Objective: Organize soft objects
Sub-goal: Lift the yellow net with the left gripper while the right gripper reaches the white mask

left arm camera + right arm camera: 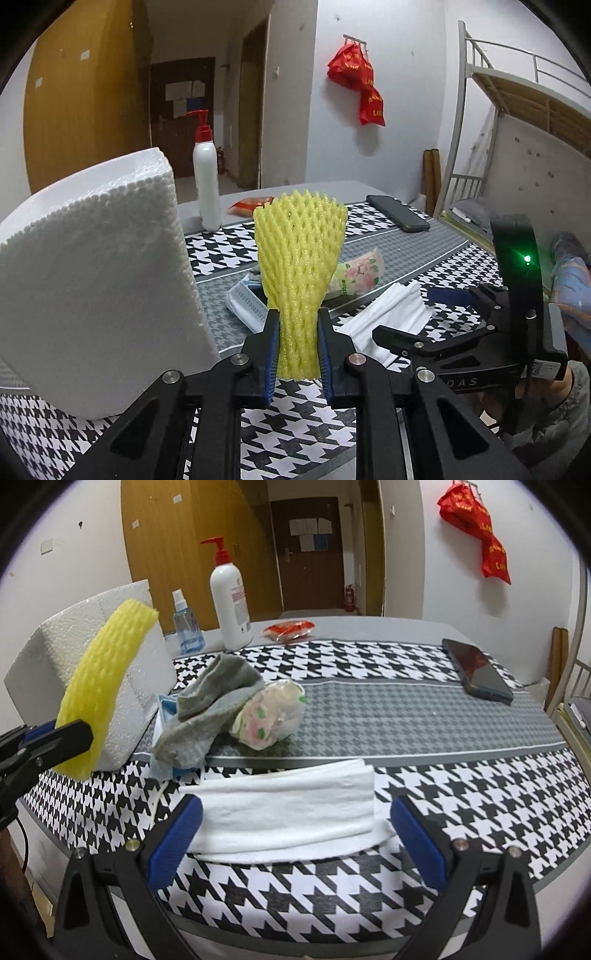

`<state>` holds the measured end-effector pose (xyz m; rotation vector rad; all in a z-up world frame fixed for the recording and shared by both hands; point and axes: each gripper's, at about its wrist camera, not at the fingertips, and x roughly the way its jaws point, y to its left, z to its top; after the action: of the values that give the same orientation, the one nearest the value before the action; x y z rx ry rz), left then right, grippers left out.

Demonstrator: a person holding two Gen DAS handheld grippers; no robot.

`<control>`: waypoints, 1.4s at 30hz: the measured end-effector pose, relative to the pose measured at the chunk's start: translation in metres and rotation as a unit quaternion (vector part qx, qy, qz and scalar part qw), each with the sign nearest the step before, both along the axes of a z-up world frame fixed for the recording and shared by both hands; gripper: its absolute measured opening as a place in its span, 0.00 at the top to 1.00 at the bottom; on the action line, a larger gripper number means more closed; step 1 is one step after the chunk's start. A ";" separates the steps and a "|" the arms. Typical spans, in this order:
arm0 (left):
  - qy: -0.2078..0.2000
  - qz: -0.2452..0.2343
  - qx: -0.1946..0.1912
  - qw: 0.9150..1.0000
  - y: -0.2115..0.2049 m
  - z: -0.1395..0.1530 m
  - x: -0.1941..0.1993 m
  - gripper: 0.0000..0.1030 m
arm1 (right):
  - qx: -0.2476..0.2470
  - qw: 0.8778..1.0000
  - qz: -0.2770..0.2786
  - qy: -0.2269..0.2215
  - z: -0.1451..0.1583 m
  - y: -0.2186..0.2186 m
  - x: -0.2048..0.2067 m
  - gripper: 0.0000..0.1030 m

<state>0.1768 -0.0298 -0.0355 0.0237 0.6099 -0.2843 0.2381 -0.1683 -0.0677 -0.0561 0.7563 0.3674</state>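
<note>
The yellow foam fruit net (301, 266) was off the tabletop (461, 786), pinched at its narrowed lower end between the pressed-in fingers (272, 350) of the left gripper (298, 350), with its flared end upright beside the white foam box (92, 266). By judgement, the task was at an early stage: one soft item was in hand and not yet deposited, and the destination, possibly the foam box, could not be confirmed. The remaining soft items lay loose: a grey sock (210, 716) draped over a blue-edged item that could not be identified, touching a floral plastic packet (271, 716), and a folded white cloth (291, 812) near the front edge. The right gripper (295, 830) held nothing; its fingers (177, 834) were spread wide, flanking the white cloth without pressing it. Open room for moving lay to the right, across the bare houndstooth tabletop toward a phone (480, 672). The left side was crowded by the foam box, a spray bottle (187, 627) and a pump bottle (231, 602). The front tabletop edge ran just below the right gripper, so low approaches there allowed little margin.
</note>
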 end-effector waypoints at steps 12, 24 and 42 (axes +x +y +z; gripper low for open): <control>0.003 -0.004 -0.003 1.000 0.005 0.000 -0.005 0.80 | -0.031 0.999 0.018 0.014 -0.007 0.014 -0.002 0.45; -0.002 -0.004 -0.006 1.000 0.010 0.003 -0.010 0.80 | -0.058 0.998 0.006 0.003 -0.001 0.010 -0.011 0.91; -0.009 0.008 -0.006 1.000 0.011 0.005 -0.017 0.80 | -0.033 0.998 0.043 -0.025 0.017 0.007 -0.022 0.33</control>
<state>0.1594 -0.0185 -0.0305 0.0106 0.5908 -0.2718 0.2156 -0.1614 -0.0507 -0.1597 0.7180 0.4207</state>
